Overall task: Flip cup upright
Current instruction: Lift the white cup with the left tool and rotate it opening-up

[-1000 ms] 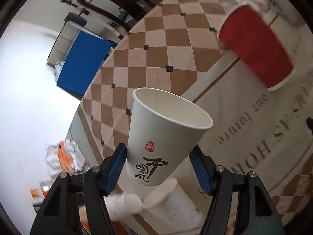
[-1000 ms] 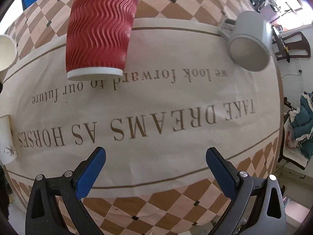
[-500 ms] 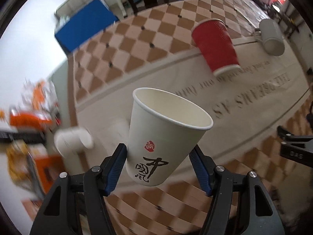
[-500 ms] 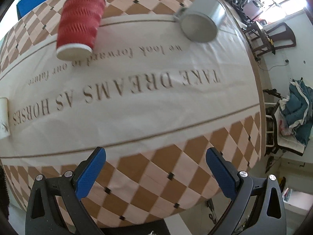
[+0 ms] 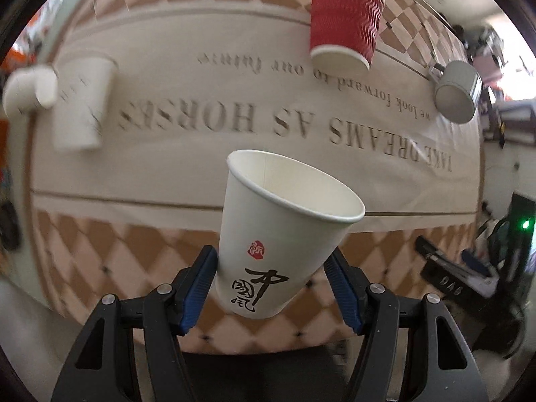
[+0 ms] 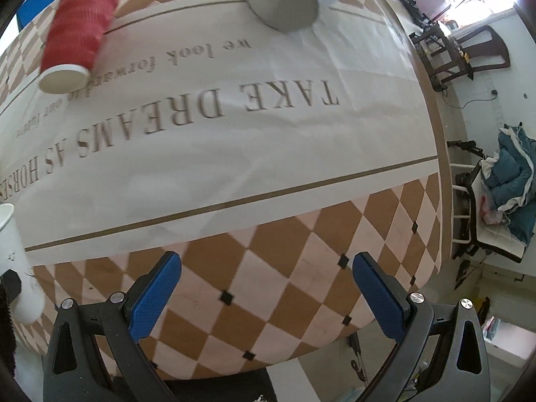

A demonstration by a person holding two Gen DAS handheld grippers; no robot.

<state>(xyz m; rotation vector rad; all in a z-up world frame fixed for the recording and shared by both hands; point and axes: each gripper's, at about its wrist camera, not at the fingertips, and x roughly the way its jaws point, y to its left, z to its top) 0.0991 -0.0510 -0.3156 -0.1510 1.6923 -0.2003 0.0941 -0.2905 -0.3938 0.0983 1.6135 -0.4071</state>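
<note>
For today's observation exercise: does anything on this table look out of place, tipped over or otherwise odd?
Yes. The red ripple cup and the grey mug lie on their sides on the tablecloth, as do two blurred white paper cups at the left. Nothing looks spilled. The white cup in the left gripper is held tilted.

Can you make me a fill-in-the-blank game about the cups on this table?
1. The left gripper is shut on a ____ paper cup.
2. The wavy-sided cup lying on the tablecloth is ____.
3. The right gripper holds ____.
4. The grey metal mug lies on its ____.

Missing words: white; red; nothing; side
</note>
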